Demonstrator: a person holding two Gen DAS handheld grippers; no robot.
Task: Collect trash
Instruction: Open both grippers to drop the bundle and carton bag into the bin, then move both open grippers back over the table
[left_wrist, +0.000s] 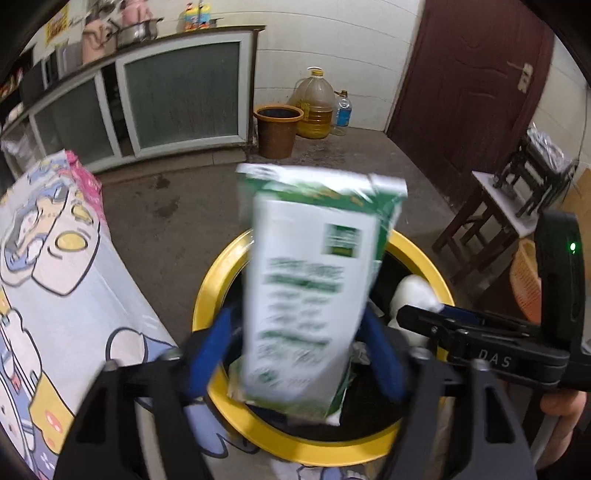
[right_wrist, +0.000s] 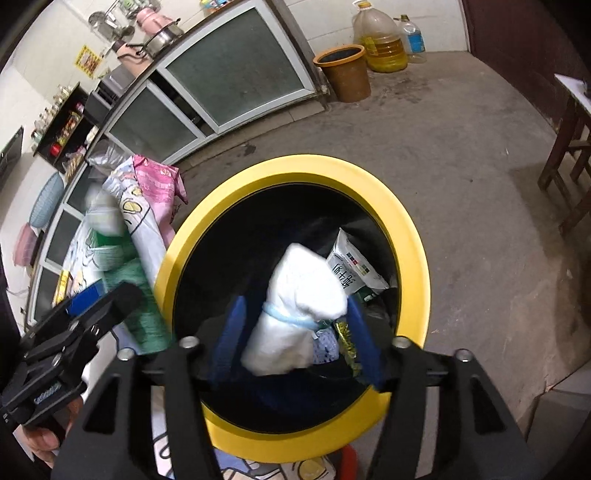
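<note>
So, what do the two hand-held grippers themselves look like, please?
Both are matte black plastic frames with silver screw heads and blue pads lining the jaws. The left gripper and the right gripper look alike. In the left wrist view, the right gripper's side carries pale letters "DAS" and its black body a small green light. No sleeve is clearly visible.

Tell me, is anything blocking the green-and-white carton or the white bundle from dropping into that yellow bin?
Nothing visible does. The green-and-white carton sits between the left hand-held gripper's parted fingers, directly over the yellow-rimmed bin. The white bundle hangs over the same opening, with only earlier trash below.
</note>
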